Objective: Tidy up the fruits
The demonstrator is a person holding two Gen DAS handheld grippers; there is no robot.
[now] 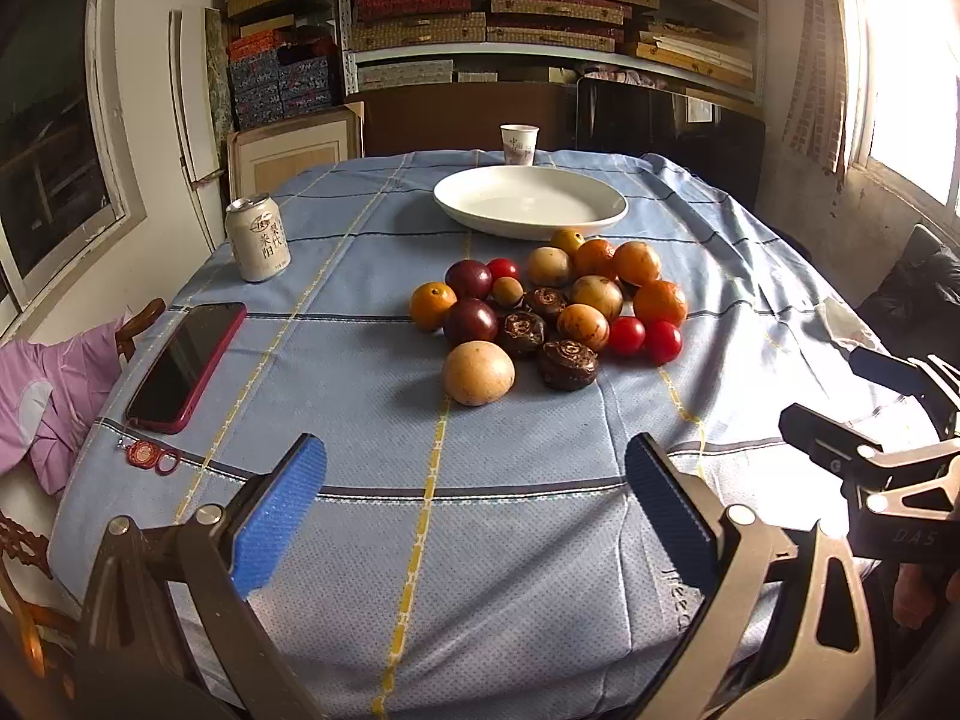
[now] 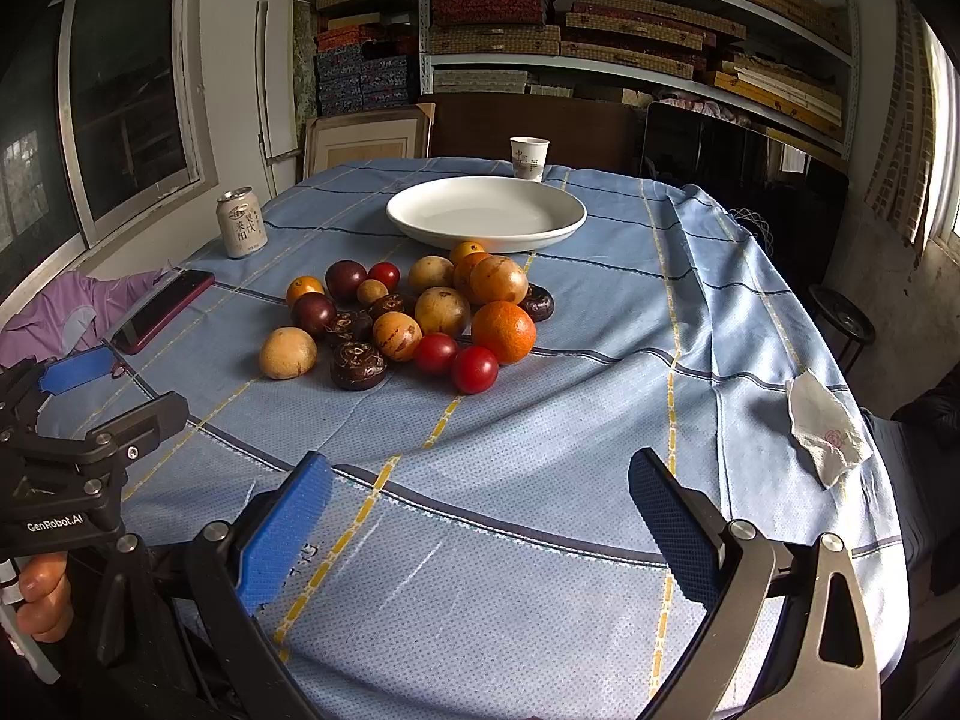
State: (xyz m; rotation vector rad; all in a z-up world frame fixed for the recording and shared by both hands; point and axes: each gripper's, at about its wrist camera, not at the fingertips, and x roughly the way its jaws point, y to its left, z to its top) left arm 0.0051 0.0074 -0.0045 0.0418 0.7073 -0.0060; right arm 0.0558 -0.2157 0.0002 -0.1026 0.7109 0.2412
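left tongs (image 1: 474, 504) and right tongs (image 2: 480, 510): both wide open, empty | fruit pile (image 1: 540, 312): just before plate (image 1: 606, 213) | plate bare, sorting not begun

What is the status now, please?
Left claw and right claw open, empty. Fruit pile on cloth, plate empty. Nothing blocks.

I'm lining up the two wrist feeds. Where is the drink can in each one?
Left wrist: the drink can stands upper left, behind the phone.
Right wrist: the can stands upper left, at the cloth's left edge.
Shared landmark: the white plate behind the fruit pile.
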